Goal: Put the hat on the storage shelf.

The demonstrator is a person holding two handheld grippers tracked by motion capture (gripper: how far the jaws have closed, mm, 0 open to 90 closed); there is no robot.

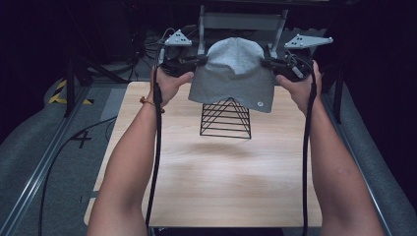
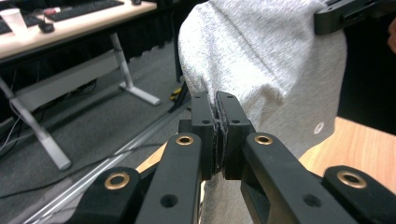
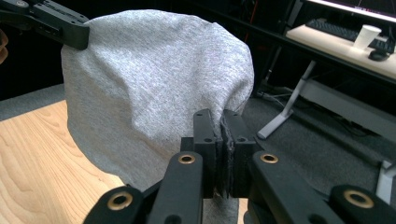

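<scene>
High view: grey beanie (image 1: 233, 71) held up above the far half of the wooden table (image 1: 211, 187), stretched between both grippers, over a black wire pyramid stand (image 1: 226, 118) on the table. Lower hem of the beanie hanging in front of the stand's tip; contact with the stand impossible to tell. Small round badge (image 1: 259, 103) near the hem on the right. Left gripper (image 1: 200, 61) at the beanie's left edge, right gripper (image 1: 268, 63) at its right edge, each in a hand (image 1: 169, 83), forearms coming in from below, black cables trailing down along them.

Left gripper view: left gripper (image 2: 215, 105) with jaws pressed together on a fold of the grey fabric (image 2: 261, 60), cloth pinched between the pads. Right gripper's black jaw clamped on the beanie's far edge, top right.

Right gripper view: right gripper (image 3: 221, 122) likewise closed tight on the beanie's hem, knit (image 3: 154, 79) bulging away ahead of the jaws. Left gripper (image 3: 74, 32) gripping the opposite edge, top left. Desk with keyboard and paper cup (image 3: 366, 37) well beyond.
</scene>
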